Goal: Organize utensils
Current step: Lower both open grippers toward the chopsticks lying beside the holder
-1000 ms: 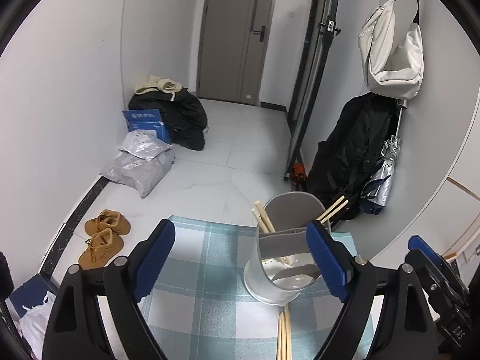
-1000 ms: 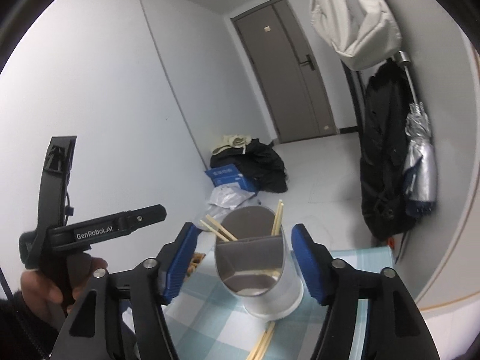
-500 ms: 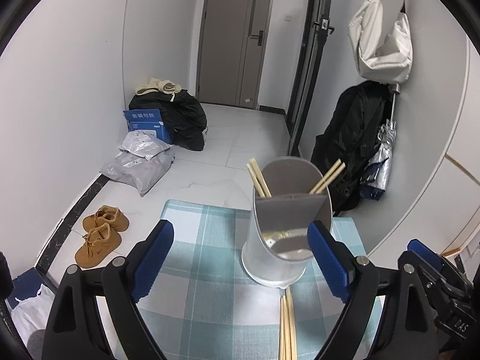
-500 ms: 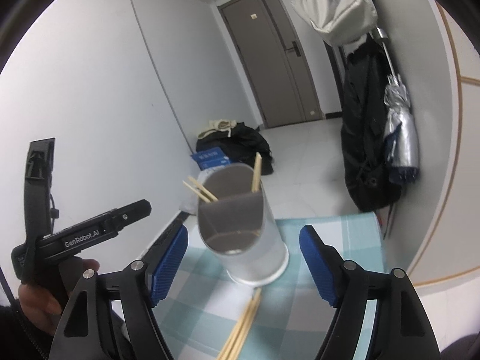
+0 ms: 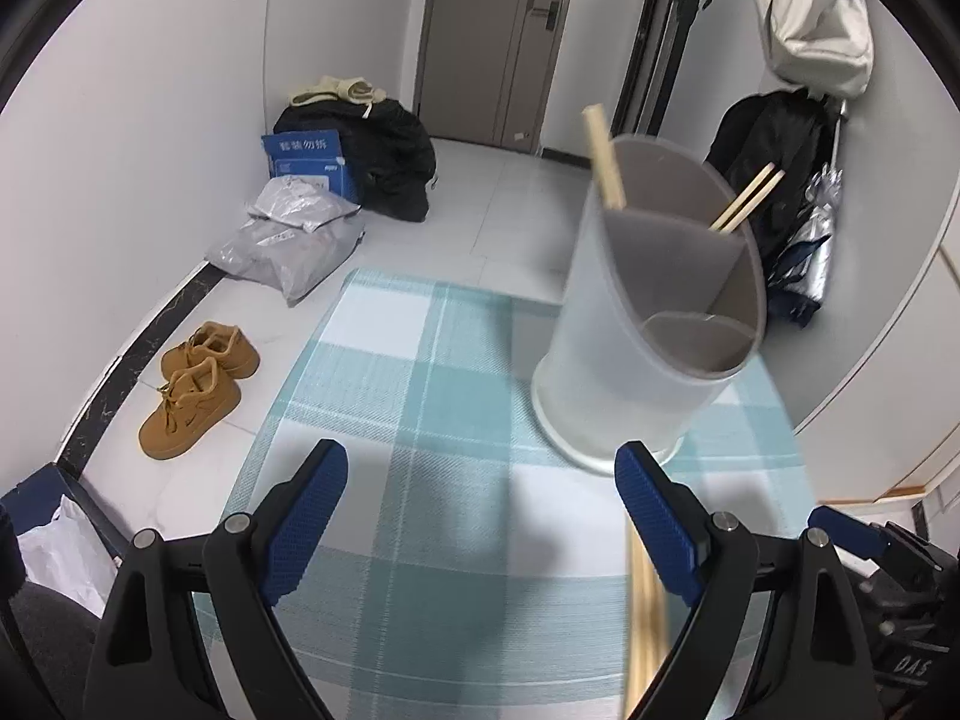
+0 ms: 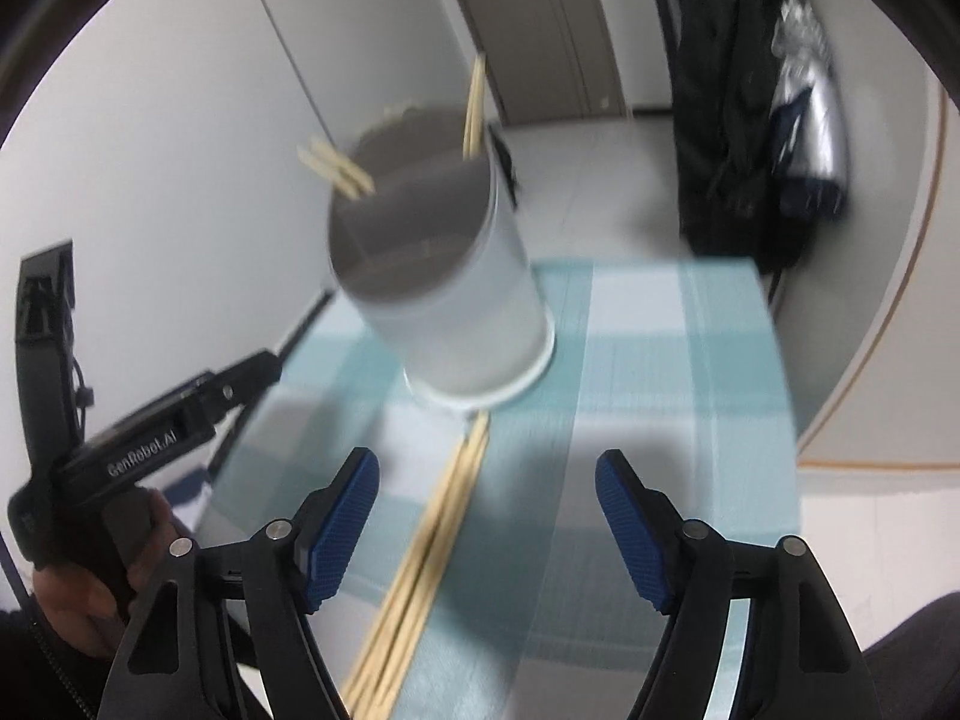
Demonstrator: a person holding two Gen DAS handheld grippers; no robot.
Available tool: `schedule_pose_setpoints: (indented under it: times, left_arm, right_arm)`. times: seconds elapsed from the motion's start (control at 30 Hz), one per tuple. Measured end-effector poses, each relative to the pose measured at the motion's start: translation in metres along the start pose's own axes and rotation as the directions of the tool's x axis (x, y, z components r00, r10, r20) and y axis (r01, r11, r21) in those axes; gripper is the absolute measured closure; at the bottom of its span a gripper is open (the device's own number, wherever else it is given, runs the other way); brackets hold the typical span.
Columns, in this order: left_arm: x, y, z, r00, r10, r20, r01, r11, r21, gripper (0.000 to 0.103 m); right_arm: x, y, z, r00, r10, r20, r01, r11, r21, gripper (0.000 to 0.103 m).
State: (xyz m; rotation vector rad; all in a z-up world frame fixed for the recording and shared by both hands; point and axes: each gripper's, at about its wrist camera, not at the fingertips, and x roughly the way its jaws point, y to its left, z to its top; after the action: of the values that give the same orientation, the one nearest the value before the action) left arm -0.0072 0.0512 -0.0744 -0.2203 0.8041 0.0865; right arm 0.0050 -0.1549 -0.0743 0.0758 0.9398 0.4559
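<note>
A white divided utensil holder (image 5: 648,324) stands on the teal checked tablecloth (image 5: 432,396); it also shows in the right wrist view (image 6: 444,288). Wooden chopsticks (image 5: 605,159) stick out of its back compartments. Several loose chopsticks (image 6: 432,546) lie on the cloth in front of the holder, and show in the left wrist view (image 5: 645,618) too. My left gripper (image 5: 480,522) is open and empty, short of the holder. My right gripper (image 6: 486,525) is open and empty above the loose chopsticks. The right wrist view is blurred.
The table ends just beyond the holder. On the floor lie brown shoes (image 5: 192,384), grey parcels (image 5: 288,240), a blue box (image 5: 309,159) and black bags (image 5: 384,150). A black coat and umbrella (image 5: 798,210) hang by the right wall. The left gripper's body (image 6: 150,438) is at the right wrist view's left.
Both grippers have pulled back and tilted down from the holder, so more tablecloth and the loose chopsticks show. Both stay open.
</note>
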Motion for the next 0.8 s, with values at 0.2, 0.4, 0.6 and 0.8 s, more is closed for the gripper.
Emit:
schedule_pose_setpoints:
  times: [0.2,0.4,0.6,0.8]
  left_arm:
    - [0.011,0.008,0.002,0.999,0.033,-0.031,-0.034,0.999,-0.014,0.015]
    - [0.012,0.02,0.004,0.998,0.034,-0.044,-0.037,0.997,-0.064,0.015]
    - [0.019,0.034,0.007,0.995,0.006,-0.1,-0.021,0.989,-0.145,0.015]
    - [0.026,0.041,0.007,0.989,0.025,-0.144,-0.051,0.982,-0.183,0.015]
  right_arm:
    - [0.044,0.006,-0.009,0.988,-0.065,-0.142,0.061,0.998,-0.031,0.046]
    - [0.074,0.005,-0.01,0.966,-0.138,-0.219,0.13,0.99,-0.051,0.062]
    - [0.083,0.014,-0.009,0.957,-0.171,-0.234,0.15,0.983,-0.102,0.062]
    - [0.091,0.033,-0.01,0.943,-0.25,-0.219,0.199,0.953,-0.23,0.068]
